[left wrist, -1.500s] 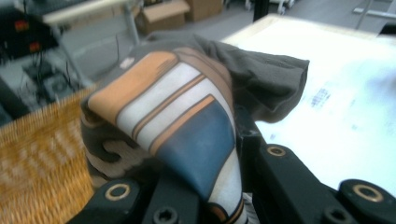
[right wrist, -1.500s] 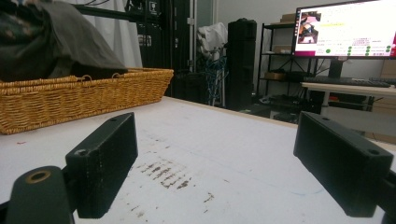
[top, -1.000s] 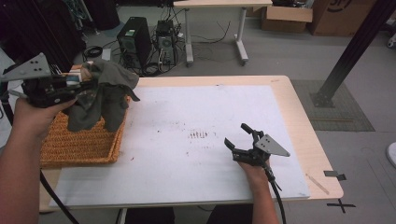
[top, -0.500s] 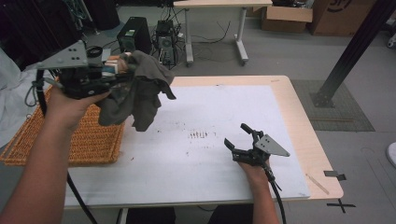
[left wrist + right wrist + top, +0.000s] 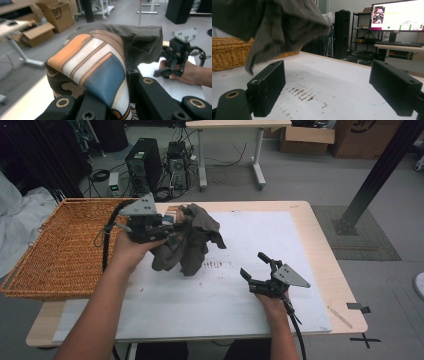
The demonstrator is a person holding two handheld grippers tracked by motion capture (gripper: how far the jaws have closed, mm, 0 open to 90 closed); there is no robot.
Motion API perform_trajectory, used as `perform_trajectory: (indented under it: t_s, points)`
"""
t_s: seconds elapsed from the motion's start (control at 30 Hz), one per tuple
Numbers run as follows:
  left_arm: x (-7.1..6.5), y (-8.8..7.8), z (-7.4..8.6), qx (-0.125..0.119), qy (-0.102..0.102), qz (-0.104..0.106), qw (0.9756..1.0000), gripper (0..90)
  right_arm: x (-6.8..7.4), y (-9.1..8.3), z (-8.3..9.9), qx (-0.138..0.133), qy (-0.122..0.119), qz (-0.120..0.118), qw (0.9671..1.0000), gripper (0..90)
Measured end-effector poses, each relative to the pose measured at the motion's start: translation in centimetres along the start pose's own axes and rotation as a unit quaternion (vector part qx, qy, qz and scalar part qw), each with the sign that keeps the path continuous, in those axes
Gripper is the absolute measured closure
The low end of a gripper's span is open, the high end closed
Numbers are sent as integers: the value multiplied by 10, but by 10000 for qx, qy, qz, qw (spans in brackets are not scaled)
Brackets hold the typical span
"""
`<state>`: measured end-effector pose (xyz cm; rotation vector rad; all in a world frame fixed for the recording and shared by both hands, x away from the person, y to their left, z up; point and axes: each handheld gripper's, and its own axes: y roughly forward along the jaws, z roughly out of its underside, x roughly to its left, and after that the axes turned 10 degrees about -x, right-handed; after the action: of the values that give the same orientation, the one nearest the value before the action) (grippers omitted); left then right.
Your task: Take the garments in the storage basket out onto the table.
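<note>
A dark olive-grey garment (image 5: 187, 242) with an orange, white and blue striped patch (image 5: 100, 67) hangs bunched from my left gripper (image 5: 172, 222), which is shut on it above the white mat (image 5: 200, 290), just right of the basket. Its lower folds dangle close over the mat. In the right gripper view the same garment (image 5: 277, 27) hangs at the upper left, ahead of the jaws. My right gripper (image 5: 256, 267) rests low on the mat at the right, jaws wide open with nothing between them, also seen past the cloth as the right gripper (image 5: 172, 67).
A wicker basket (image 5: 55, 250) sits on the table's left end. The wooden table edge (image 5: 335, 270) runs along the right of the mat, which carries dark scuff marks (image 5: 215, 265). Beyond the table stand computer towers (image 5: 142, 162), another table and cardboard boxes.
My left gripper has carried the garment from over the basket to the right and lower, out over the mat. The right gripper has stayed in place, open.
</note>
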<state>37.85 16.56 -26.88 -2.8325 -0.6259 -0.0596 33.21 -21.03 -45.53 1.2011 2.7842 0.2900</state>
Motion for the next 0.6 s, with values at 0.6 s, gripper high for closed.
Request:
perform_trajectory:
  t_s: [0.6]
  points:
    - [-20, 61, 118, 462, -968, -175, 9941, 785, 0, 0, 0, 1, 15, -2, 10000, 132]
